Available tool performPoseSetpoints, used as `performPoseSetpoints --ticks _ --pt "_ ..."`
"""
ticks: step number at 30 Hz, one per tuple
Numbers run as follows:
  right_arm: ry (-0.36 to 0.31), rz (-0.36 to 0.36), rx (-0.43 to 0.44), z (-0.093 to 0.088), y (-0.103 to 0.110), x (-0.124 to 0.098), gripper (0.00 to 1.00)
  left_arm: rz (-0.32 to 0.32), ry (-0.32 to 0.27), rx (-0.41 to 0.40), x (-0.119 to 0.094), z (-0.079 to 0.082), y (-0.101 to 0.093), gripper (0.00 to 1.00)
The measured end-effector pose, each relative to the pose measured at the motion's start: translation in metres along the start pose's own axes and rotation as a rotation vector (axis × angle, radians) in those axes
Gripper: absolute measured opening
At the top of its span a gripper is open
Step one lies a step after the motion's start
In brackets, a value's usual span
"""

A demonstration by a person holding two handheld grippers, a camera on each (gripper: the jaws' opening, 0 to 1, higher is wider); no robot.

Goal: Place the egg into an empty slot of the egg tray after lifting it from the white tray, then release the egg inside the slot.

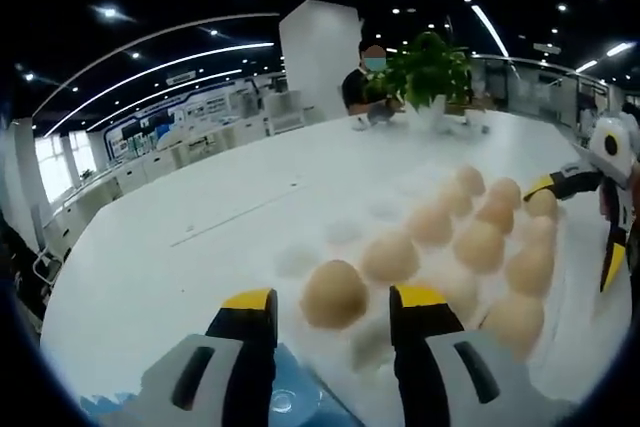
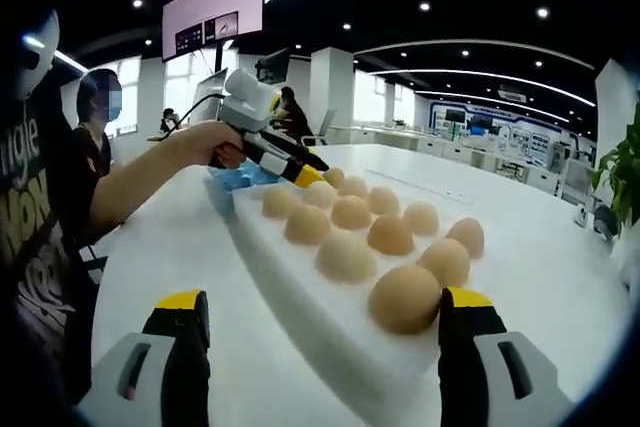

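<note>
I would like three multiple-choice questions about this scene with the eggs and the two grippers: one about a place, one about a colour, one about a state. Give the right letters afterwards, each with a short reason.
1. Where does the green plant stand?
A. at the table's far end, beyond the eggs
B. inside the egg tray
C. on the floor

2. What colour are the tips of the left gripper?
A. red
B. yellow
C. green

3. In what state is the right gripper?
A. shut on an egg
B. open, holding nothing
C. shut on a cloth

Key: 1 A, the left gripper view shows the plant on the white table past the rows of eggs. 2 B, both tips carry yellow caps. 3 B, in the right gripper view its jaws stand wide apart around the white tray, gripping nothing.
</note>
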State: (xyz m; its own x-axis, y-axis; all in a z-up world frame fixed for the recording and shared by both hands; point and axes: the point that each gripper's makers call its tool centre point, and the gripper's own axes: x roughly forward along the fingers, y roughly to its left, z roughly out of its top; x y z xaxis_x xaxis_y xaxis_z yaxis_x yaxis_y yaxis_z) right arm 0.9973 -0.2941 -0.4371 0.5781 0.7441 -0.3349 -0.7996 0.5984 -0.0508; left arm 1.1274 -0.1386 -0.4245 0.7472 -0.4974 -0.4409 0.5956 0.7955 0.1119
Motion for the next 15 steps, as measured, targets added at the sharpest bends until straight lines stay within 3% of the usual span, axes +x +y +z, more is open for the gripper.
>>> performPoseSetpoints --ticks 4,8,15 --pt "-0.008 0.001 0.003 0.0006 -0.0009 0.0003 0.99 0.003 0.002 -0.001 0.0017 0.0007 0.0005 0.42" --pt "-0.014 0.004 0.005 0.0008 -0.0011 0.0002 0.99 -0.022 0.001 0.011 0.0042 0.0010 -0.0053 0.30" --pt "-0.013 0.005 0.006 0.0007 -0.0011 0.0000 1.00 -0.004 0.007 0.032 0.0056 0.0018 -0.0043 0.28"
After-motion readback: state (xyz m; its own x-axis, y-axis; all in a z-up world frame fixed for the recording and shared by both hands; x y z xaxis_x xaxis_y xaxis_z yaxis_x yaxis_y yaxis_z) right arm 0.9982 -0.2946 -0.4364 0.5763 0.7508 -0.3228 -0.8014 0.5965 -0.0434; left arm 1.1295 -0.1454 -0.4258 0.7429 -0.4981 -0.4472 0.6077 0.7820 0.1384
